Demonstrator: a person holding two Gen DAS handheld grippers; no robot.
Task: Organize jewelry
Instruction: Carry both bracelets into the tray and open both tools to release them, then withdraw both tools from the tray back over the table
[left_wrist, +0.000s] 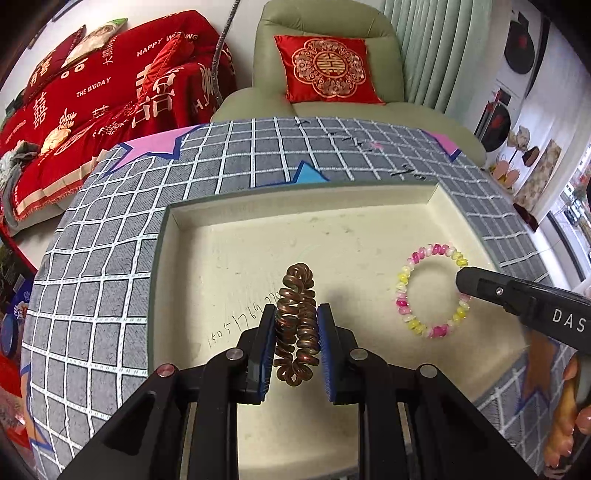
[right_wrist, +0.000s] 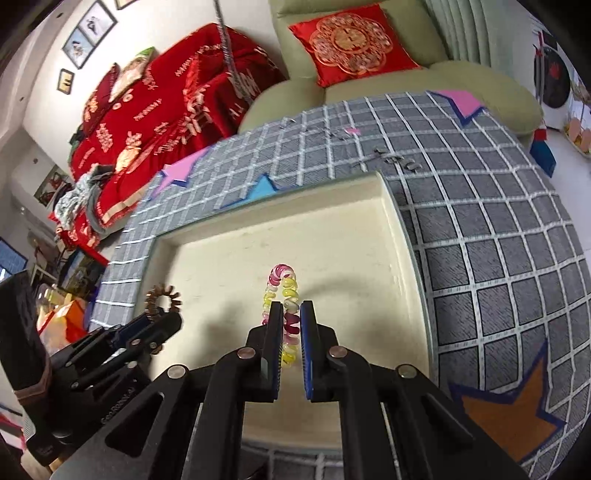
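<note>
A brown spiral hair tie (left_wrist: 297, 325) stands on edge between the blue pads of my left gripper (left_wrist: 297, 314), which is shut on it above the cream tray (left_wrist: 221, 236). From the right wrist view the same brown hair tie (right_wrist: 162, 301) pokes out of the left gripper (right_wrist: 159, 323) at the tray's left side. A pink, yellow and white coil bracelet (right_wrist: 282, 291) is pinched on edge in my right gripper (right_wrist: 291, 310), over the cream tray (right_wrist: 369, 229). In the left wrist view that bracelet (left_wrist: 430, 290) hangs as a ring from the right gripper's black fingers (left_wrist: 480, 288).
The tray lies on a grey checked cloth (left_wrist: 110, 258) with pink, blue and orange star patches. Small dark hairpins (right_wrist: 397, 157) lie on the cloth behind the tray. A green armchair with a red cushion (left_wrist: 327, 68) and a red bedspread (left_wrist: 92, 96) stand beyond.
</note>
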